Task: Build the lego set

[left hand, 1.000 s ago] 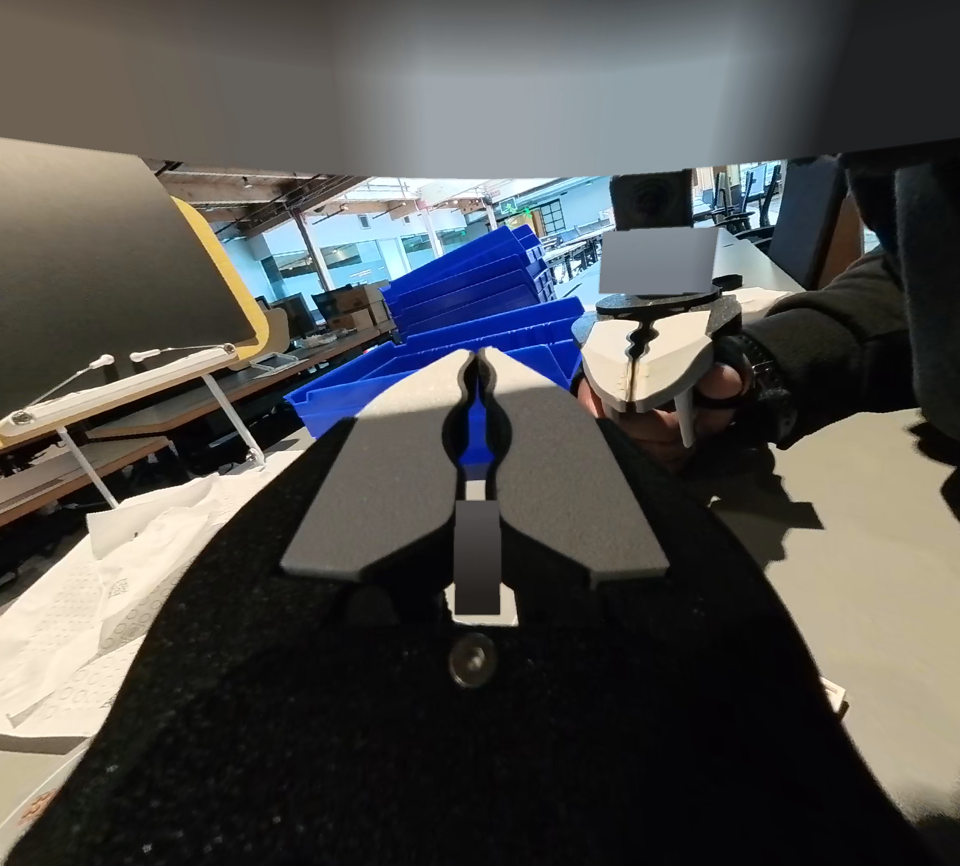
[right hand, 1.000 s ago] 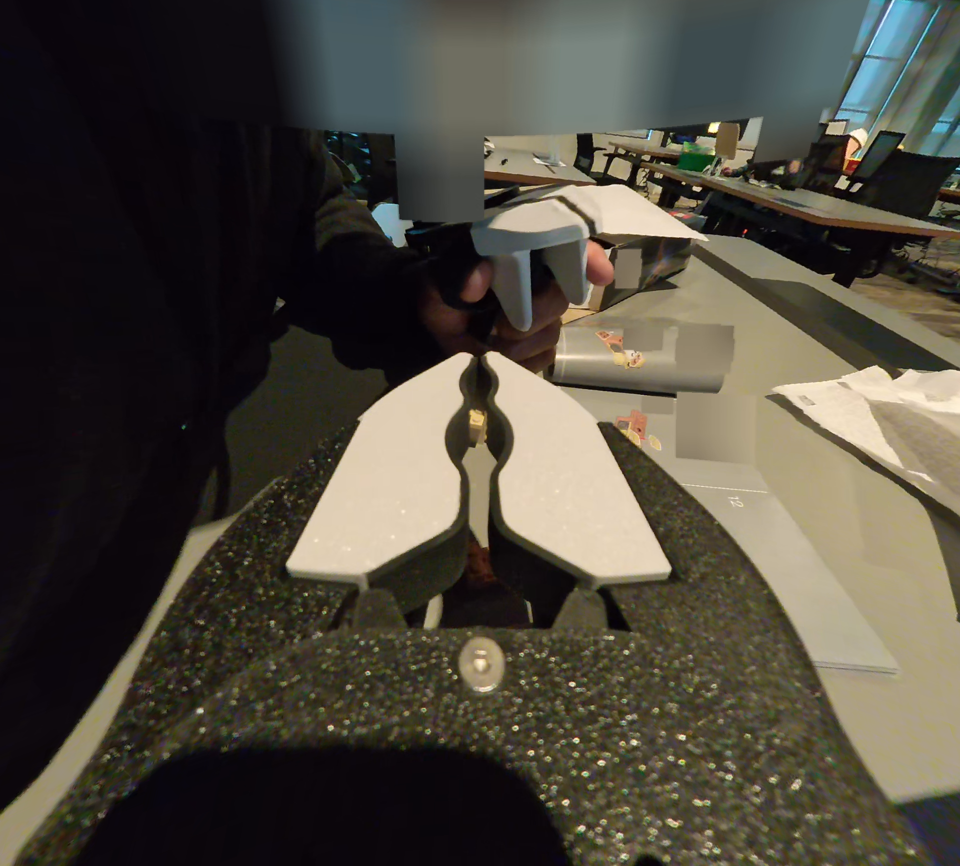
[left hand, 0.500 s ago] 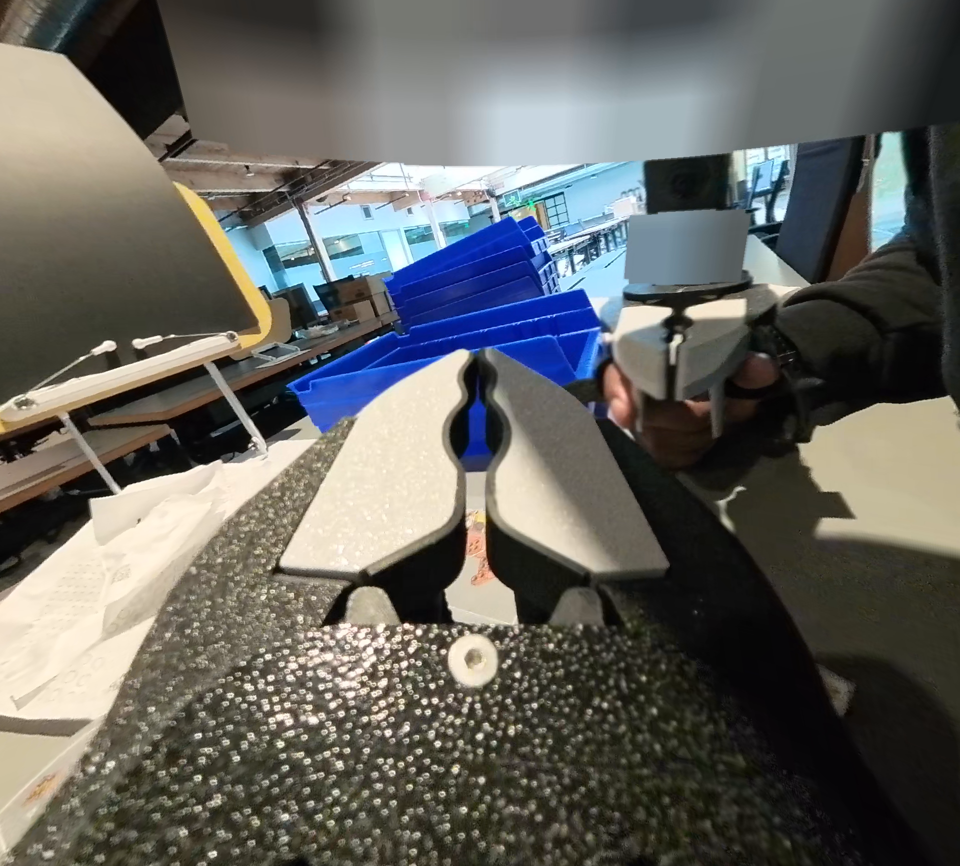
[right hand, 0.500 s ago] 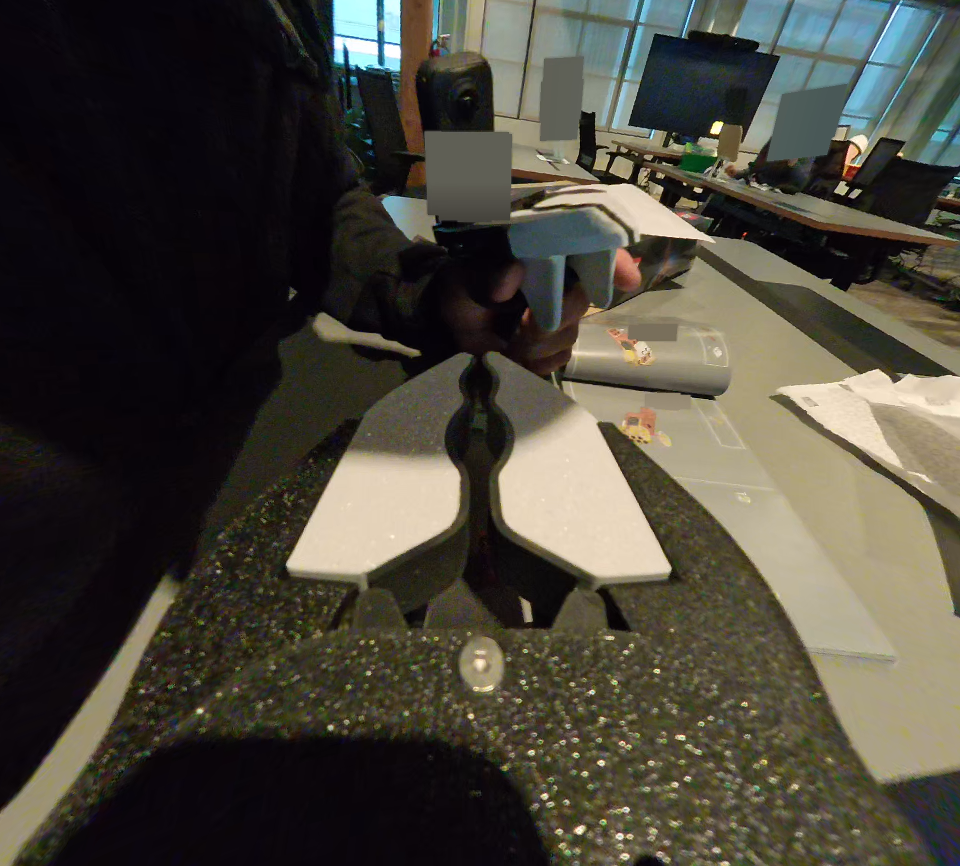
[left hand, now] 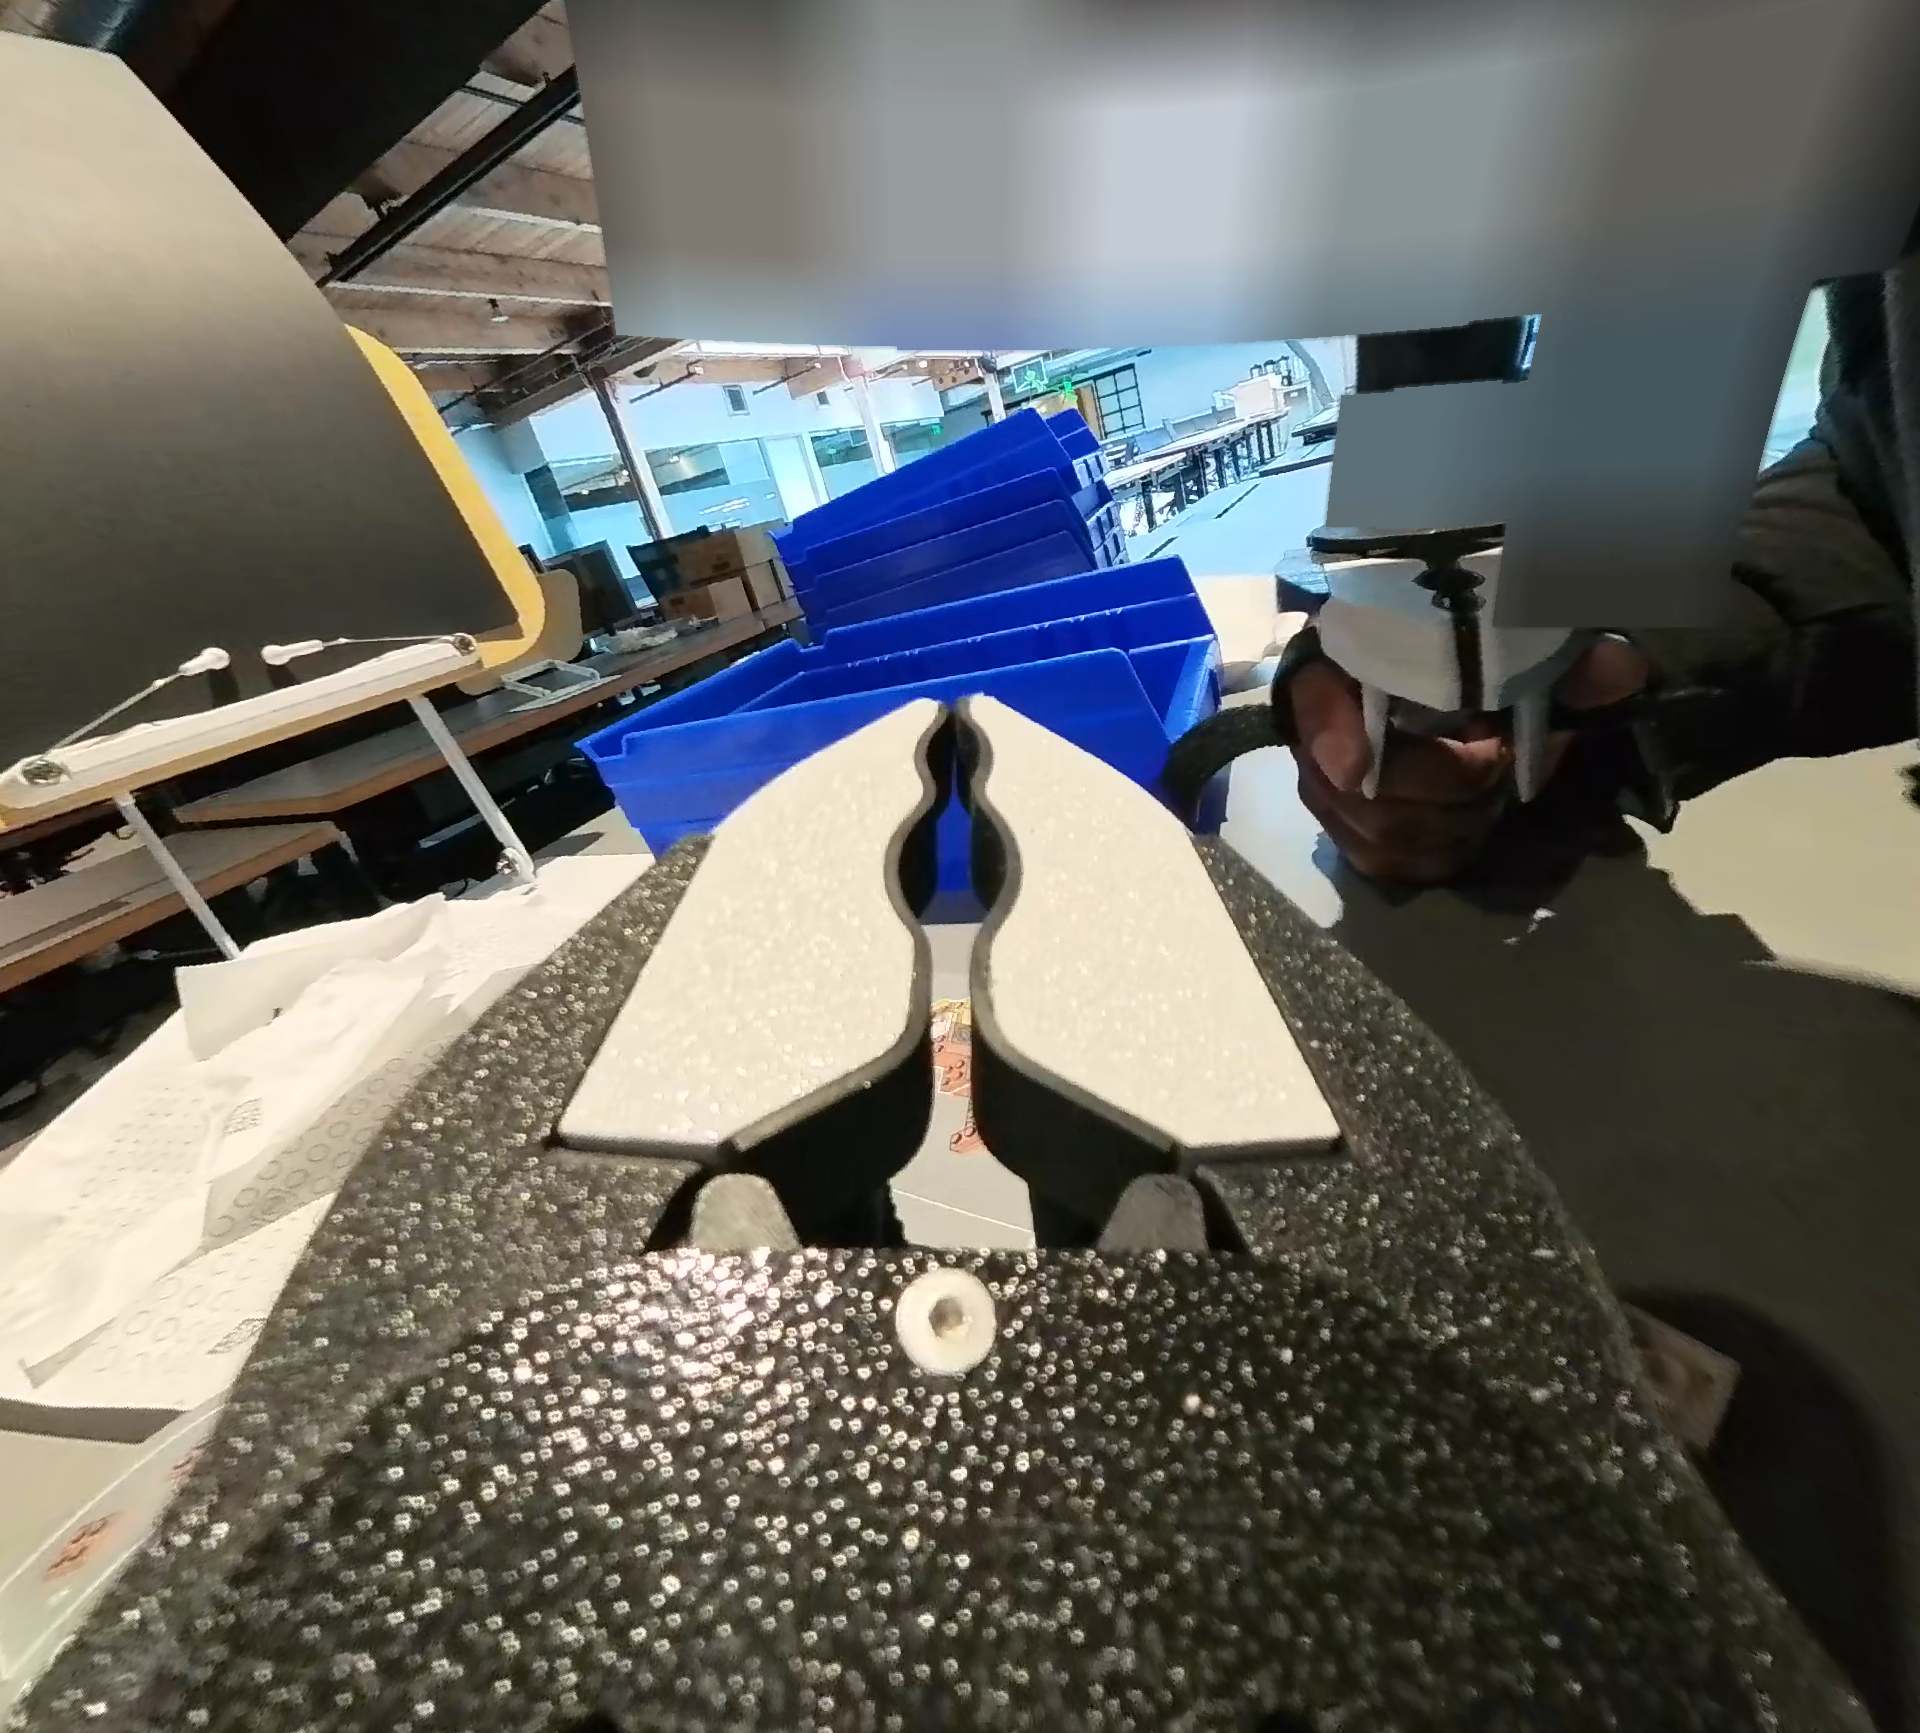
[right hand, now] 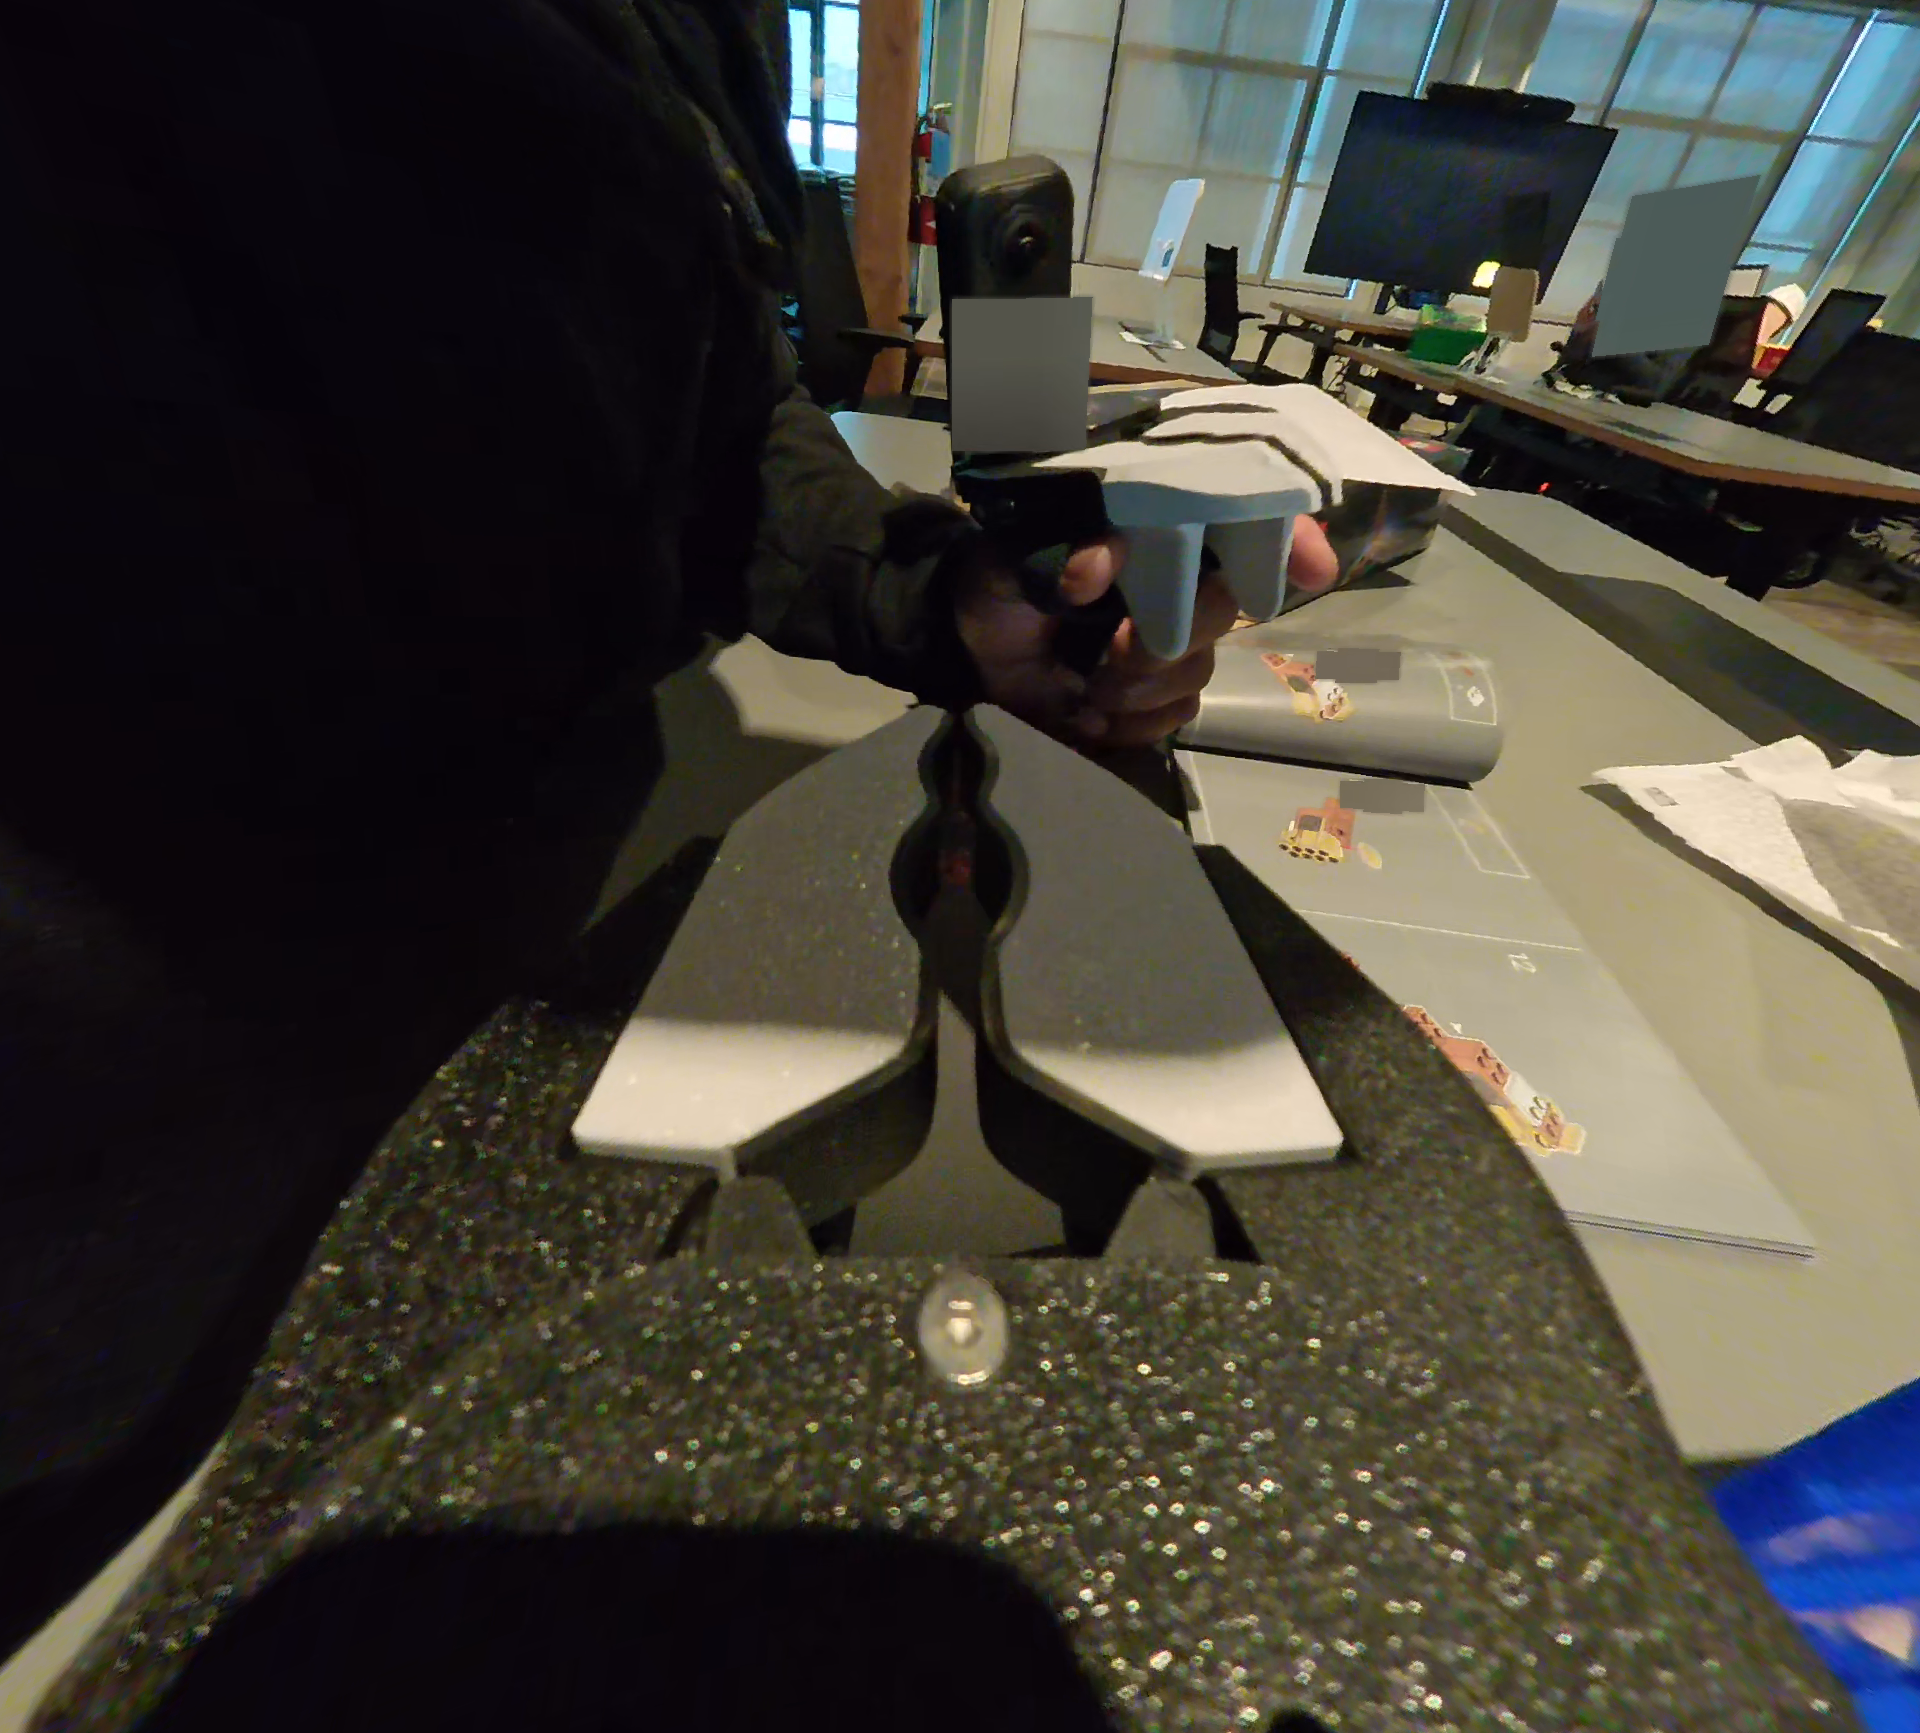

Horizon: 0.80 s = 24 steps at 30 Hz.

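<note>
My left gripper [left hand: 954, 709] is shut, with nothing visible between its pale fingers. It is held above the grey table, pointing at the blue bins [left hand: 997, 696]. My right gripper [right hand: 961, 722] is also shut and in shadow; a small reddish spot shows in the hollow between its fingers, and I cannot tell what it is. Each gripper shows in the other's view, held in a hand: the right one in the left wrist view [left hand: 1455, 675], the left one in the right wrist view [right hand: 1210, 592]. An open instruction booklet [right hand: 1455, 904] lies on the table. No loose brick is visible.
Stacked blue bins stand at the far table edge, and one corner [right hand: 1818, 1527] shows near my right gripper. Crumpled white paper bags [left hand: 260, 1112] [right hand: 1766, 821] lie on the table. A dark box [right hand: 1382, 520] sits behind the left gripper. A dark-sleeved arm [right hand: 831, 540] crosses the view. Spacing between my two grippers at the tips: around 11 cm.
Both grippers stayed shut. In the left wrist view the right gripper drifted to the right. The right wrist view tilted up, and its fingers went into shadow.
</note>
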### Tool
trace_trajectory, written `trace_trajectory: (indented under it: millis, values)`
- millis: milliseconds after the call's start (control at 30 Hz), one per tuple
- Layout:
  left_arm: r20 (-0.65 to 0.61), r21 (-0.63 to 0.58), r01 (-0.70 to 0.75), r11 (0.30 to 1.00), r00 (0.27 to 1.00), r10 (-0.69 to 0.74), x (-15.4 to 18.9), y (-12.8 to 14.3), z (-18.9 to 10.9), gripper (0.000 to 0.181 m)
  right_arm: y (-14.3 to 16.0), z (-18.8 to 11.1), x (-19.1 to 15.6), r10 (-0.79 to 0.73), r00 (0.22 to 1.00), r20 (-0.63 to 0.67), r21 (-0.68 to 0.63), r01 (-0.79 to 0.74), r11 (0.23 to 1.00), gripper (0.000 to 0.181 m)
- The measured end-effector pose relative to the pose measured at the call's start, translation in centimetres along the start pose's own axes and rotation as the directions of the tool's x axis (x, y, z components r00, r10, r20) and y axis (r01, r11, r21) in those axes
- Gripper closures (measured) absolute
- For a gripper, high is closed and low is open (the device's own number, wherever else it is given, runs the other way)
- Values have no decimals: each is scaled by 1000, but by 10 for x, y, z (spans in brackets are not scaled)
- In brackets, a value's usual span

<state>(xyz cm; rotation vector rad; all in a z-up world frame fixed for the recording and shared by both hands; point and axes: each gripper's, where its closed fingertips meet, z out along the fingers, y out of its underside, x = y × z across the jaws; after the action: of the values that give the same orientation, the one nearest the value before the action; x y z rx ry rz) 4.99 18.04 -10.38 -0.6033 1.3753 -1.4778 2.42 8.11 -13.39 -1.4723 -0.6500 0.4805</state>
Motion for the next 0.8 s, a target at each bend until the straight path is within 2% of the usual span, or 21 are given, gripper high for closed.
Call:
trace_trajectory:
  millis: [233,300,400,467,567,700,800]
  values:
    - [-4,1,3,1000,1000,-3,1,0,-1,181,-5,-3,2,-29,999,-13,-1,29,1000,181]
    - [-1,2,1,1000,1000,-1,0,-1,-1,181,-20,-18,12,-79,995,-61,4,80,997,180]
    - [4,3,3,1000,1000,-3,-1,-1,-1,181,-52,-59,40,-99,974,-203,19,105,994,180]
    - [7,1,-1,1000,1000,1,-1,-1,-1,181,-53,-86,60,-93,957,-273,-70,76,995,178]
    - [5,-1,-11,1000,1000,11,0,0,-1,181,-39,-116,88,-130,916,-381,-251,33,968,177]
    - [7,-6,-21,1000,1000,21,0,0,0,181,-13,-132,107,-167,890,-425,-435,-39,900,173]
    - [9,-7,-22,1000,1000,22,0,0,0,181,-4,-134,115,-171,873,-456,-467,-71,882,173]
